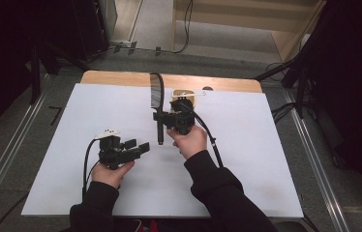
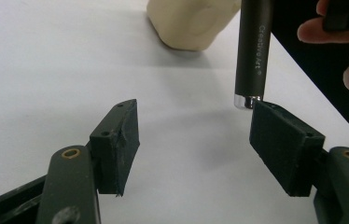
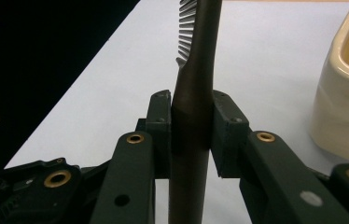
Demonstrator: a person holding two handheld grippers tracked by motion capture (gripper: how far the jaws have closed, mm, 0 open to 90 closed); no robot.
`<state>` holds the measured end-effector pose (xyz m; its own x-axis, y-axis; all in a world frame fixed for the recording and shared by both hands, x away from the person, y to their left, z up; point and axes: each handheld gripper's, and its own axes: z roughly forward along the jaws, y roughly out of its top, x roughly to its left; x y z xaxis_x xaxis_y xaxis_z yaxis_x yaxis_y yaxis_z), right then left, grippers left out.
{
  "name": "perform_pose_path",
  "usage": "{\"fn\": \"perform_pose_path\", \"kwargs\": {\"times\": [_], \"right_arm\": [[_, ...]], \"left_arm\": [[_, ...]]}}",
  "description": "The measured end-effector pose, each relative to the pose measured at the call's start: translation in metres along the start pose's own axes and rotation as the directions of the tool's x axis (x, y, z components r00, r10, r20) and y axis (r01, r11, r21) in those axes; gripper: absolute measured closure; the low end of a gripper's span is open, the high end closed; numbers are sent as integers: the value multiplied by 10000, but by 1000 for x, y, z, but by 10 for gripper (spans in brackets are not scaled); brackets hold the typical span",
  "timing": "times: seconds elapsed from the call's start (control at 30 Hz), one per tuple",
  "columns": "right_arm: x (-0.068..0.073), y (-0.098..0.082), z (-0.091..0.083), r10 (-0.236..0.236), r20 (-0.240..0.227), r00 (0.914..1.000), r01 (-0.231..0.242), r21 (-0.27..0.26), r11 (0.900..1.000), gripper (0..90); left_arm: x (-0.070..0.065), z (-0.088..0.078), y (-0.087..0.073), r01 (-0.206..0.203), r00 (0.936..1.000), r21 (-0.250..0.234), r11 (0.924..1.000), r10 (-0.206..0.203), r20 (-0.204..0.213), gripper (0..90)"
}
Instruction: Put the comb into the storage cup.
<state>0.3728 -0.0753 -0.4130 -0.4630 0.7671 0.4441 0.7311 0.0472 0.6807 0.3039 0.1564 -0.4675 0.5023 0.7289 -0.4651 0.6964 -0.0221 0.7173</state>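
My right gripper point(image 1: 163, 116) is shut on a long dark comb point(image 1: 158, 104) and holds it over the white table top point(image 1: 266, 159). In the right gripper view both pads of that gripper point(image 3: 191, 122) press the comb's handle point(image 3: 193, 140), and pale teeth show higher up. The handle's lower end point(image 2: 251, 56) has a silver cap and printed lettering. It hangs just above the right-hand jaw of my left gripper point(image 2: 193, 135). The left gripper point(image 1: 138, 146) is open with nothing between its pads, left of and below the handle's tip.
A cream-coloured holder point(image 1: 184, 97) stands near the table's far edge, just behind the right gripper; it also shows as a cream block point(image 2: 191, 23) and a cream wall point(image 3: 345, 93). A wooden strip point(image 1: 121, 77) borders the far side. Dark floor and cables surround the table.
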Motion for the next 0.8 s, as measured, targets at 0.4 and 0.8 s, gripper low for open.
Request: {"fn": "perform_pose_path", "kwargs": {"times": [0.4, 0.8], "right_arm": [[0, -2, -1, -189, -209, 9996, 187, -103, 9998, 702], [1, -3, 1, -115, -219, 9997, 111, -202, 9997, 702]], "left_arm": [[7, -12, 5, -770, 9970, 1084, 9911, 762, 115, 334], [16, -20, 2, -1944, 9803, 1907, 9622, 1838, 720, 306]]}}
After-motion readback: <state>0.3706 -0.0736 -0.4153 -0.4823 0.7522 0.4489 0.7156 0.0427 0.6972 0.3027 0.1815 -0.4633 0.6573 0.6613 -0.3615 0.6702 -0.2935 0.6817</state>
